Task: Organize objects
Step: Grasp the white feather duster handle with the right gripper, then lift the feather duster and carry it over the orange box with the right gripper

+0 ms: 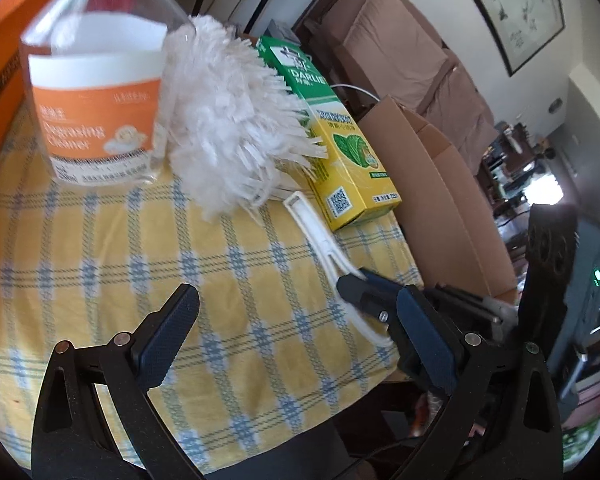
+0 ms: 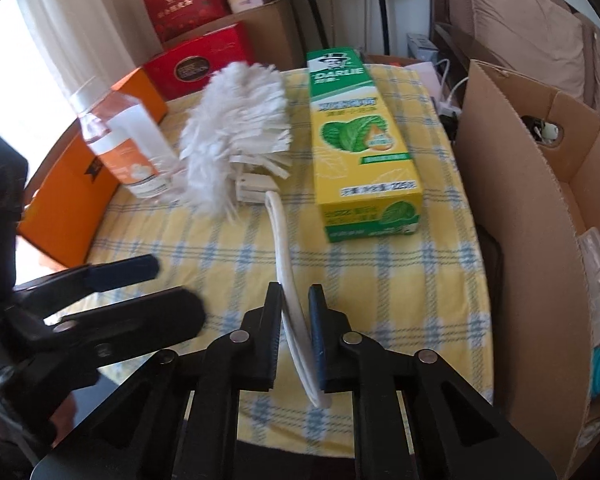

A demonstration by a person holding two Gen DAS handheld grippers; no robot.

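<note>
The right gripper (image 2: pixel 295 300) is clamping the white handle of the duster (image 2: pixel 236 136), whose fluffy head is lying on the checked table (image 2: pixel 380 280) between the degreasing cleaner bottle (image 2: pixel 124 148) and the Darlie toothpaste box (image 2: pixel 360 148), touching both. The left gripper (image 1: pixel 296 312) is hovering just beside it, fingers spread and grasping nothing. With the pick-up seemingly in hand, the next move is probably calling for lifting the duster clear of its neighbours, perhaps toward the cardboard box (image 2: pixel 540 208) at the table's right.
</note>
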